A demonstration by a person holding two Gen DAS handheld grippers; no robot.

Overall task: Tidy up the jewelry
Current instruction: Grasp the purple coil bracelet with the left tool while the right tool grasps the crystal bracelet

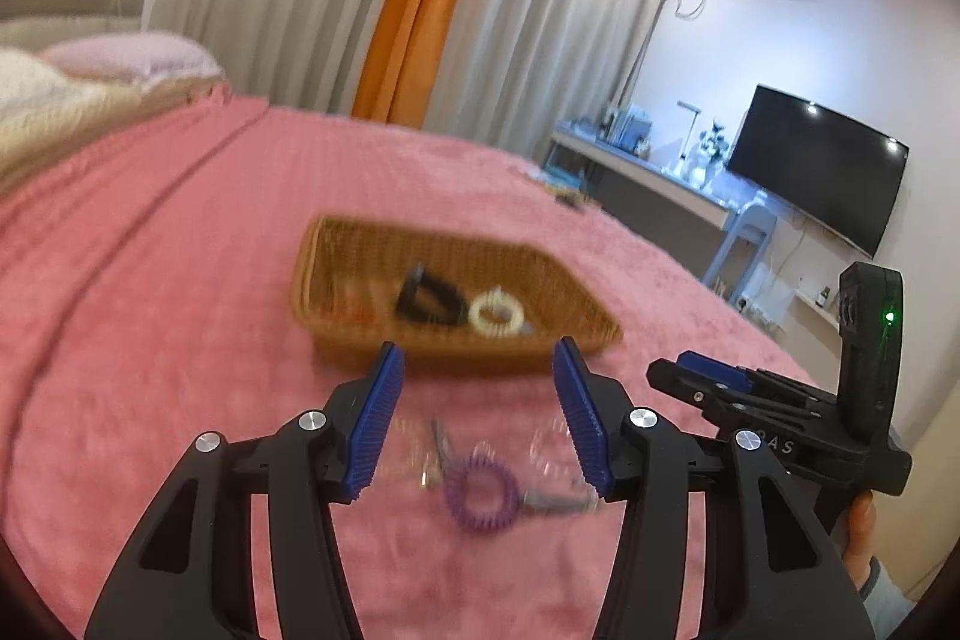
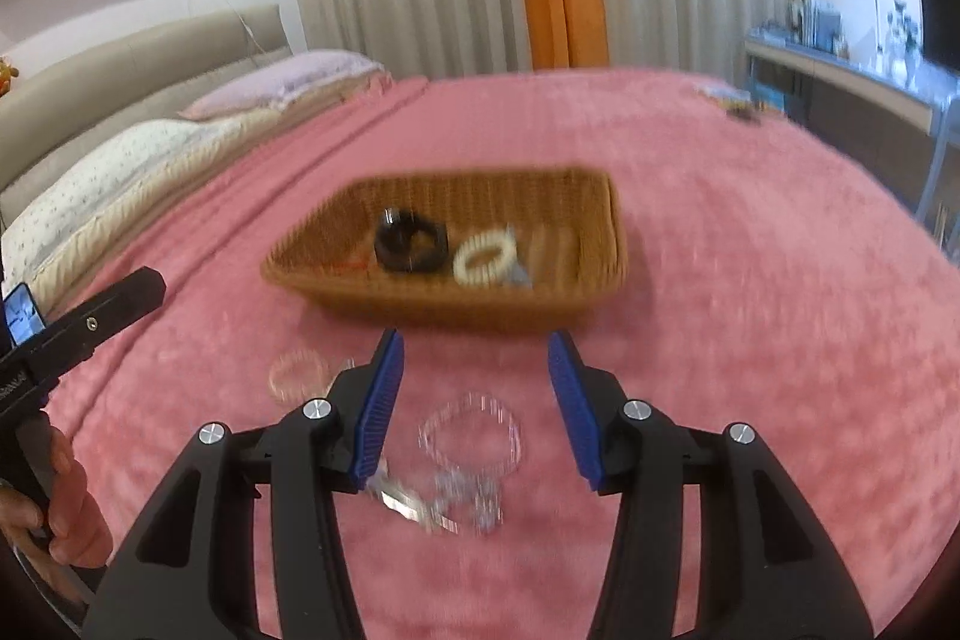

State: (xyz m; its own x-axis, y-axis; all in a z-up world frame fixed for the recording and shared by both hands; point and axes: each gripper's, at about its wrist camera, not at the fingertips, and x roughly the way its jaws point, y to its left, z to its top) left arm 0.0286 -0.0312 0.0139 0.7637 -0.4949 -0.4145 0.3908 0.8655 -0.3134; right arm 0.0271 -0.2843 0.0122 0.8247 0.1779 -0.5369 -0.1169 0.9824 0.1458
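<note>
A brown wicker basket [image 1: 312, 280] [image 2: 420, 310] sits on the pink bedspread. It holds a black hair clip [image 1: 420, 301] [image 2: 411, 247] and a white coil ring [image 1: 495, 316] [image 2: 486, 259]. In front of it lie a purple coil ring [image 1: 480, 490], clear coil rings [image 2: 471, 436] [image 2: 300, 373] and a metal clip [image 2: 408, 505]. My left gripper [image 1: 477, 347] [image 2: 144, 289] hovers open above the purple ring, holding nothing. Beside it, my right gripper [image 2: 475, 340] [image 1: 678, 370] stands open over a clear ring, with nothing between its blue pads. Both views are motion-blurred.
Pillows [image 2: 120, 172] and a headboard lie at the far left of the bed. Small dark items [image 2: 741, 109] rest near the bed's far right edge. A desk and a wall TV [image 1: 822, 166] stand beyond it. A hand [image 2: 66, 508] grips the left tool.
</note>
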